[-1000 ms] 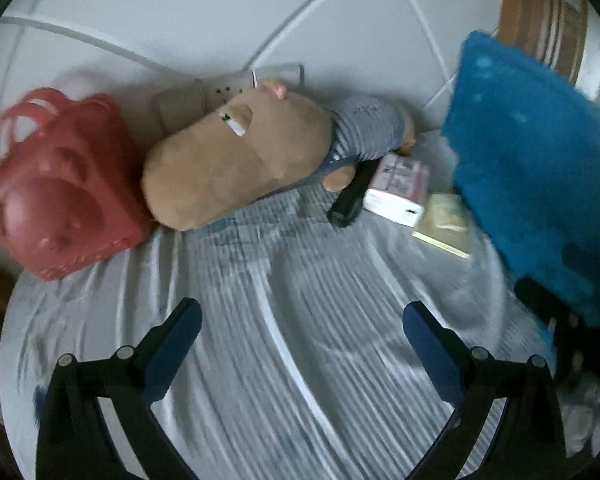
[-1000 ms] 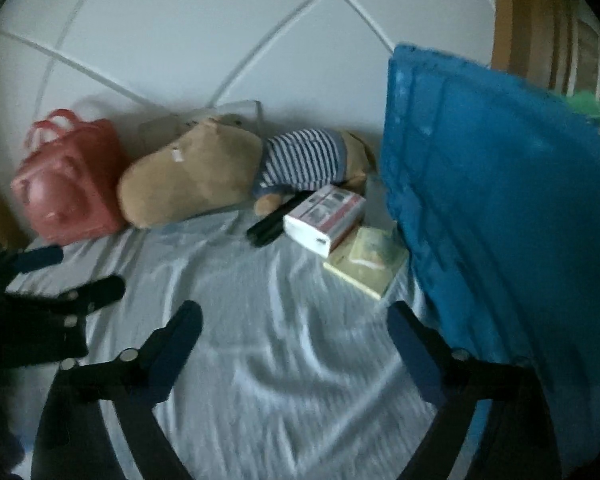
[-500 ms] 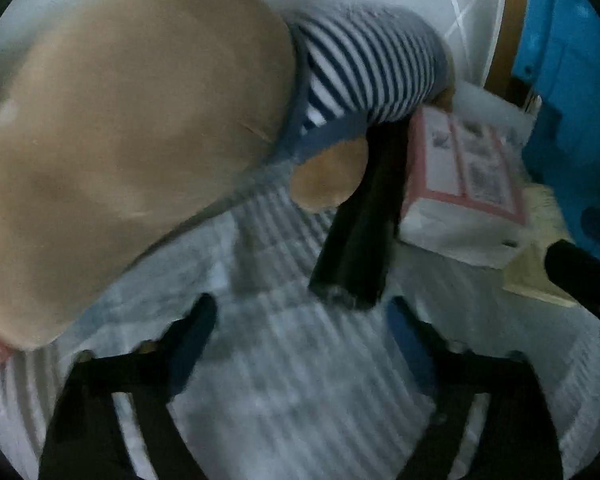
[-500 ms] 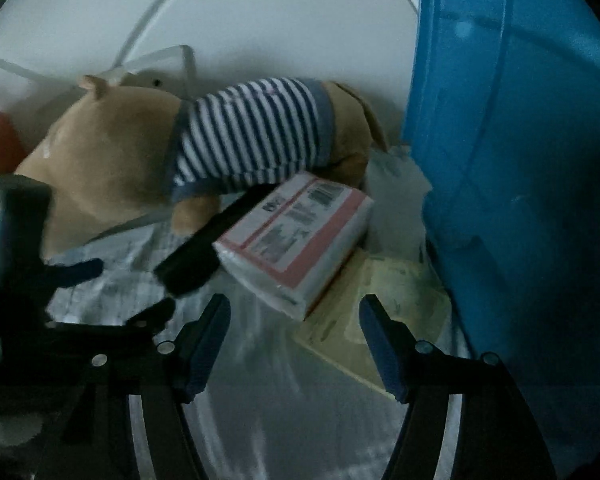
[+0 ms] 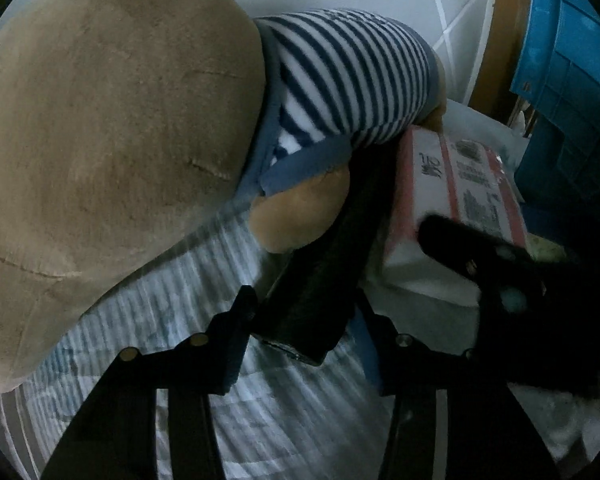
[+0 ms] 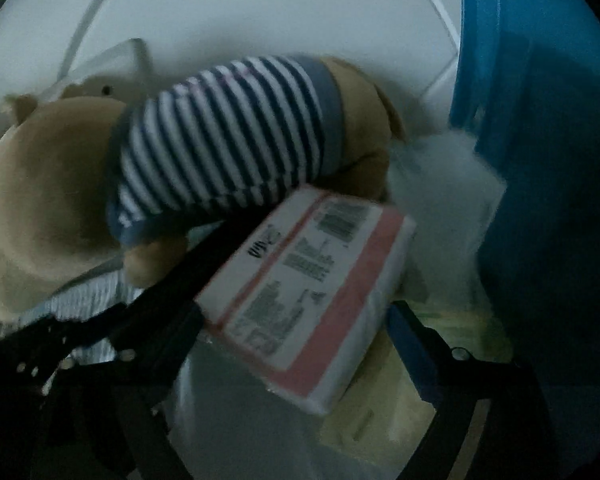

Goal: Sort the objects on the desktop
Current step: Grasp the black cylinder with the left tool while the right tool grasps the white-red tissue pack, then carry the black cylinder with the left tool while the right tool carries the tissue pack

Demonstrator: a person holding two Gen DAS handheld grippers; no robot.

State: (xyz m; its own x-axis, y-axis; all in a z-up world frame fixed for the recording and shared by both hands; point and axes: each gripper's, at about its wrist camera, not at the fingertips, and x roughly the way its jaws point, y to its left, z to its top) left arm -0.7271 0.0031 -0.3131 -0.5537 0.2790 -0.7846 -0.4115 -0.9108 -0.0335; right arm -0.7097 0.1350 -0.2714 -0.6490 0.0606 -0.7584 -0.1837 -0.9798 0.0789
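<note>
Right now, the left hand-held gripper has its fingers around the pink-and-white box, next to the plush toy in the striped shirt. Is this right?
Not the box. In the left wrist view the left hand-held gripper has its fingers around the long black object, next to the plush toy in the striped shirt.

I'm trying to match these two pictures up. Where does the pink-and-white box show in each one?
Left wrist view: the pink-and-white box lies right of centre, beside the black bar, partly hidden by the right gripper.
Right wrist view: the box fills the centre, between that gripper's fingers.
Shared landmark: the plush toy in a striped shirt, just behind the box.
</note>
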